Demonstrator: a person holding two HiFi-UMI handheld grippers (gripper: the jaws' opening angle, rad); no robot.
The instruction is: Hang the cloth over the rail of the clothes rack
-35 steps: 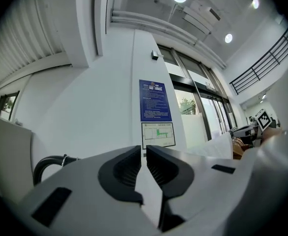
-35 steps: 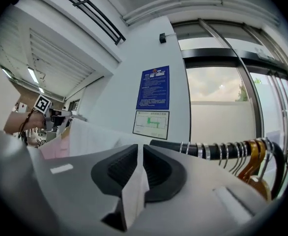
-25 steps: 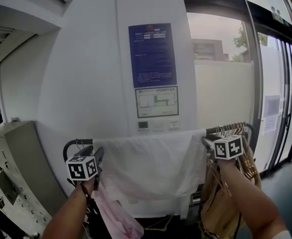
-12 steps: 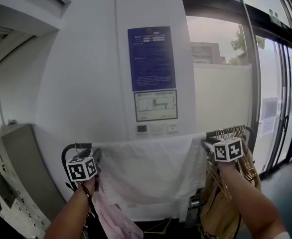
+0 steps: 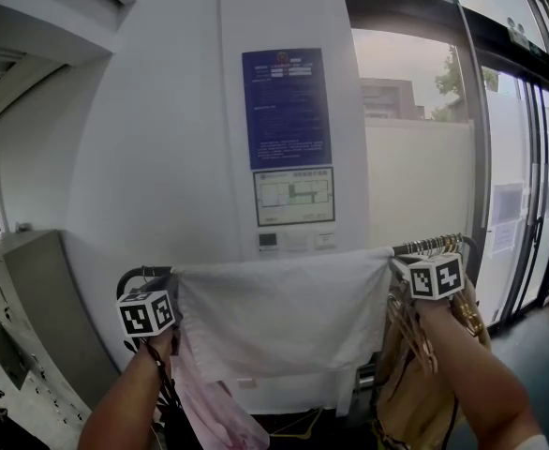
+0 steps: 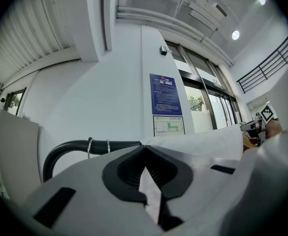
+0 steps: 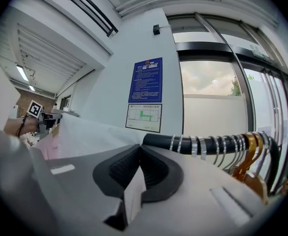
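Head view: the white cloth [image 5: 284, 317] lies draped over the black rail [image 5: 136, 276] of the clothes rack. It is stretched flat between the two grippers, its top edge running along the rail and its lower edge hanging free. The left gripper [image 5: 173, 287] sits at the cloth's top left corner and the right gripper [image 5: 396, 264] at its top right corner.

In the left gripper view the jaws have just been closing and now stand pinched together on a fold of the cloth, right in front of the rail. In the right gripper view the jaws are likewise clamped on the cloth's corner, just beside the rail.

To the left of the cloth only a short bare stretch of rail remains before it bends downward, and it carries two metal hooks [image 6: 90, 146]. To the right a dense row of hanger hooks [image 5: 436, 245] crowds the rail up to its end. The white wall [image 5: 162, 157] stands close behind the rack.

The rail under the cloth is covered. The rack's lower part is lost behind the cloth and the picture's bottom edge. A pink garment [image 5: 214, 406] hangs below the left gripper, partly behind the forearm, and tan hangers sit behind the right forearm.

The print on the blue notice [image 5: 286, 109] and the floor plan [image 5: 294, 196] beneath it is too small to read. Glass doors [image 5: 523, 157] fill the right side, and a grey cabinet [image 5: 22, 289] stands at the left
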